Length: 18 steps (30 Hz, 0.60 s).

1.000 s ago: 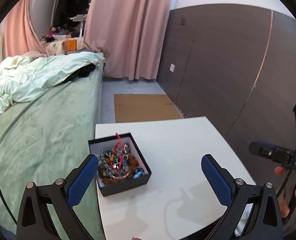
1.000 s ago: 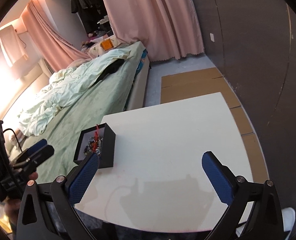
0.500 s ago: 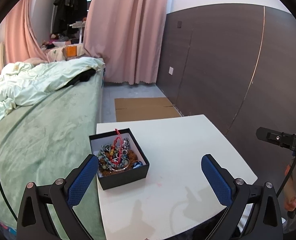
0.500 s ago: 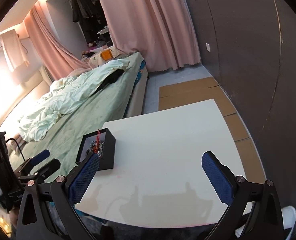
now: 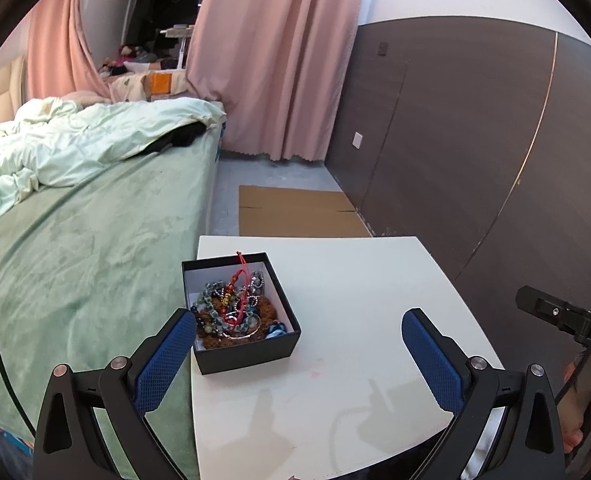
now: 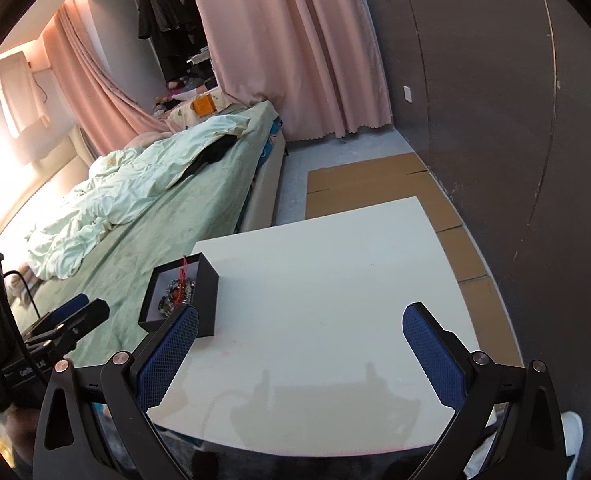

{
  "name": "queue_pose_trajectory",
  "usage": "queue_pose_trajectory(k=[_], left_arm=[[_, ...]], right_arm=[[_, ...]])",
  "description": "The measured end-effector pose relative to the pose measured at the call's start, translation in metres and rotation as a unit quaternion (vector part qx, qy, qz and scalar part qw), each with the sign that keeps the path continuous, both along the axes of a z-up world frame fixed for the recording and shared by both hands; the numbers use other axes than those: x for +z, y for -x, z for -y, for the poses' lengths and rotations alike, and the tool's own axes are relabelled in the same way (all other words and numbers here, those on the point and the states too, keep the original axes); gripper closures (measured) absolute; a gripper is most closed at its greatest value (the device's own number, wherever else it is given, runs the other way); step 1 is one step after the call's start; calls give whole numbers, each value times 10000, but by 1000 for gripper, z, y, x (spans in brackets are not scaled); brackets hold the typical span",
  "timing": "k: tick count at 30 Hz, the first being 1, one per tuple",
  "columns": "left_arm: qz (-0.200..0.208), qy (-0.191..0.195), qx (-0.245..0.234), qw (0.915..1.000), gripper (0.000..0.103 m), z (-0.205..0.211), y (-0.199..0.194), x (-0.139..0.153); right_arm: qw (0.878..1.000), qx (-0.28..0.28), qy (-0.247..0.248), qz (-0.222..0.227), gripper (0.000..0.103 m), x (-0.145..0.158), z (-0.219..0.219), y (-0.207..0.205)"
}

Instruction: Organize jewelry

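A black open box (image 5: 251,350) stands at the left edge of the white table (image 5: 359,304). It holds a tangled pile of bead bracelets and a red cord (image 5: 233,306). The box also shows in the right wrist view (image 6: 207,292), at the table's left edge. My left gripper (image 5: 298,334) is open and empty, held above the table's near side just short of the box. My right gripper (image 6: 300,330) is open and empty over the near middle of the table, to the right of the box.
A bed with a green cover (image 5: 75,240) runs along the table's left side. Brown cardboard (image 5: 295,212) lies on the floor beyond the table. A dark panelled wall (image 5: 475,140) stands on the right. Pink curtains (image 5: 275,60) hang at the back.
Both grippers have drawn back and lifted a little, so the table and box look smaller and lower in view. Both stay open and empty. The box has not moved.
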State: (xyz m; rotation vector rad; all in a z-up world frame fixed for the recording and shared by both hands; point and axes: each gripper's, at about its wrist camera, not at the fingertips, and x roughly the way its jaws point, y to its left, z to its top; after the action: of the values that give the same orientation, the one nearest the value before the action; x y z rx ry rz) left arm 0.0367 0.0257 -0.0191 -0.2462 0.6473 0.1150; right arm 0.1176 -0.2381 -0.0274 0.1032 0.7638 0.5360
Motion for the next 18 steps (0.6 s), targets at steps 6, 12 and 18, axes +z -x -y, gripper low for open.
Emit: queue_pose_trajectory(k=[6, 12, 18], left_arm=[[56, 15, 40, 10000, 0, -2, 2, 2], [132, -70, 15, 9999, 0, -2, 4, 5], [132, -110, 27, 9998, 0, -6, 1, 3]], right_arm=[[10000, -34, 41, -9, 0, -1, -1, 0], [10000, -78, -6, -39, 0, -1, -2, 0], [9999, -66, 85, -7, 0, -1, -9, 4]])
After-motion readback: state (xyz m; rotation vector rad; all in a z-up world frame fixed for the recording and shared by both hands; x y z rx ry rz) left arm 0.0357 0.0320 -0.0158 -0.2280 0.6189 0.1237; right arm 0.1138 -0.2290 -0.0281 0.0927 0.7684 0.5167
